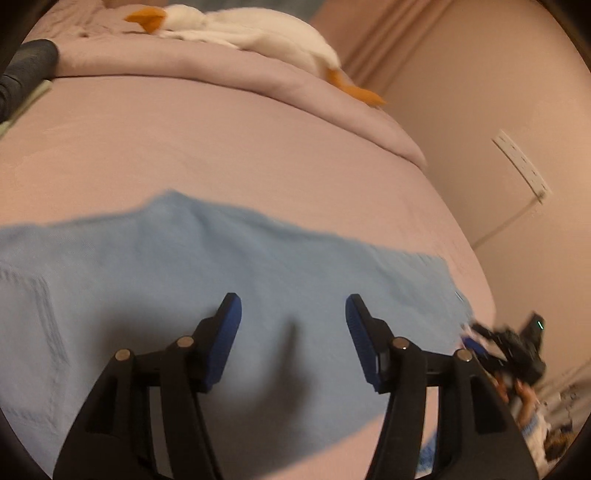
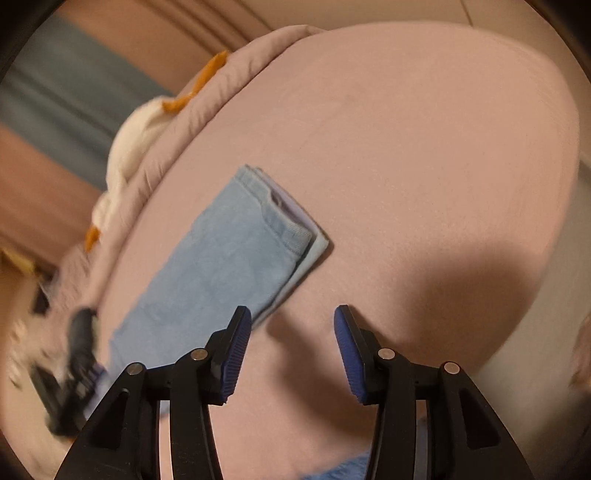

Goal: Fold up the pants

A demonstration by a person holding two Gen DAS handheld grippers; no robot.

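Light blue pants lie flat on the pink bed. In the right wrist view the same pants show as a long folded strip with the waistband end toward the upper right. My left gripper hovers over the cloth, open, with nothing between its blue pads. My right gripper is open too, above bare sheet just right of the strip's near edge. In the left wrist view the other gripper shows blurred at the bed's right edge. In the right wrist view the other gripper shows blurred at the lower left.
A folded pink duvet lies across the far end of the bed with a white plush goose on it. A wall with a white socket plate and a curtain stands to the right. A dark garment sits at the far left.
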